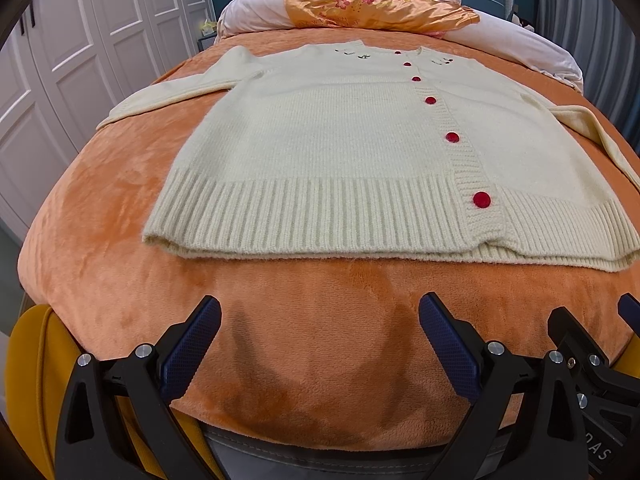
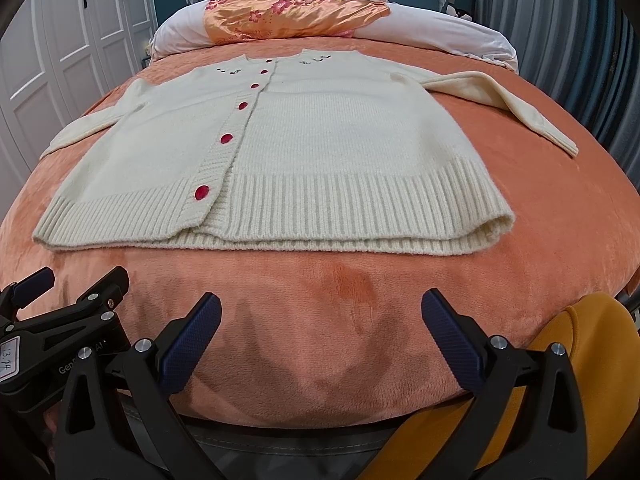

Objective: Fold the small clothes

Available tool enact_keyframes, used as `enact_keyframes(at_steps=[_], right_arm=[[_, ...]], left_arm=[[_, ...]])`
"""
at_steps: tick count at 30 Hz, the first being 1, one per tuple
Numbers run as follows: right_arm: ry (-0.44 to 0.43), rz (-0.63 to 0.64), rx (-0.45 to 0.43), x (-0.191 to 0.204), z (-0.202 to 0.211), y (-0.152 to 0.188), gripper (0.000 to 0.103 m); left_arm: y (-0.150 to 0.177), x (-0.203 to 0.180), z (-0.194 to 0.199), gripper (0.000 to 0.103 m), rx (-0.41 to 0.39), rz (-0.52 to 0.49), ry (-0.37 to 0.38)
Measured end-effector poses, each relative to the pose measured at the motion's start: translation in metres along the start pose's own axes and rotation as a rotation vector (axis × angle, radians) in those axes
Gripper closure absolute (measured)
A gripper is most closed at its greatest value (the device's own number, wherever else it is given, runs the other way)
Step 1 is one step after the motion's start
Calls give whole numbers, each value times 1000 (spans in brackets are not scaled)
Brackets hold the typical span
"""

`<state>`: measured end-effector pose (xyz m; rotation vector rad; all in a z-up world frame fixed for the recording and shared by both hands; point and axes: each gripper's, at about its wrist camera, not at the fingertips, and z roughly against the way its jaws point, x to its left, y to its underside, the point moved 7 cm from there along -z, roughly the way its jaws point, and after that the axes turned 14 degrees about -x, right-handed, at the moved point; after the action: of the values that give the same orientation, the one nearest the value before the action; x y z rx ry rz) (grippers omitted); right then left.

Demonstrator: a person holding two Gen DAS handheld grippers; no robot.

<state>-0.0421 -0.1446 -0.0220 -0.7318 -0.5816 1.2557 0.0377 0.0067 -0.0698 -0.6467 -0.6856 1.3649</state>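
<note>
Cream cardigan (image 1: 340, 152) lies flat and buttoned on the orange bed blanket (image 1: 120, 208), sleeves spread; the right sleeve end is cut off at the left-wrist frame edge. Left gripper (image 1: 320, 320) and right gripper (image 2: 320, 316) sit near the hem, jaws wide, holding nothing. Collar embroidery too small to read.

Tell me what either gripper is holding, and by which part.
Nothing is held. Left gripper and right gripper are open above the blanket, short of the cardigan.

Cardigan (image 1: 320, 140) flat on blanket (image 1: 120, 200)
</note>
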Motion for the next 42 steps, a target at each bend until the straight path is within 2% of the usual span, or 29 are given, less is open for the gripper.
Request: enact_keyframes(at_steps=[42], right_arm=[[1, 3, 0, 1, -1, 1, 5]], left_arm=[[3, 1, 0, 6, 0, -2, -3]])
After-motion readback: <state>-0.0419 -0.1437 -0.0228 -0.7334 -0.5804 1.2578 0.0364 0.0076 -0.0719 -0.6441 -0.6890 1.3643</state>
